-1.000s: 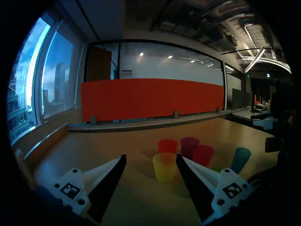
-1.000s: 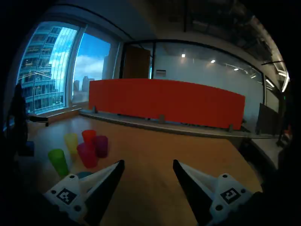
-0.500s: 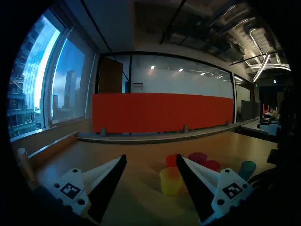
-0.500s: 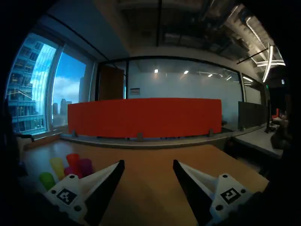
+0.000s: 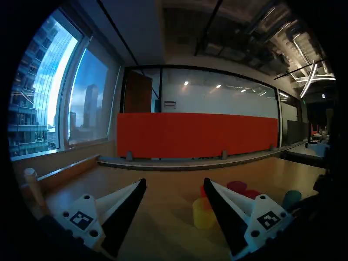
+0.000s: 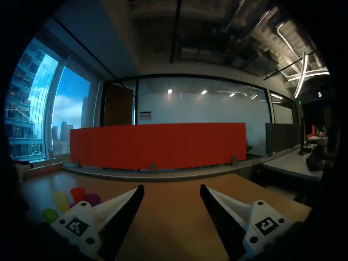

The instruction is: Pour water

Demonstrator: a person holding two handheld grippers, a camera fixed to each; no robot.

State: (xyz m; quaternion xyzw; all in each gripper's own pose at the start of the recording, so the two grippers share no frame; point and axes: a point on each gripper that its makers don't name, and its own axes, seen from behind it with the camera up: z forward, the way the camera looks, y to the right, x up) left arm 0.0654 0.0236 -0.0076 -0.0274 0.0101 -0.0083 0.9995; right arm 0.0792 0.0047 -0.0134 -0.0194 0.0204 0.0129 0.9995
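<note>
While left claw (image 5: 174, 180) gapes, tapered translucent cups (image 5: 203, 213) cluster.

Both cams are riding low over the wooden table (image 5: 169, 222), looking out level along their own fingers (image 5: 124, 204) toward the orange partition (image 5: 195, 135) at the far edge. The left gripper view is sitting pretty close to the cups (image 5: 203, 213), just right of centre. The right gripper view is catching those same cups farther off, lower left. Both are also sharing the windows (image 5: 56, 108) and glass wall (image 5: 217, 95).
</note>
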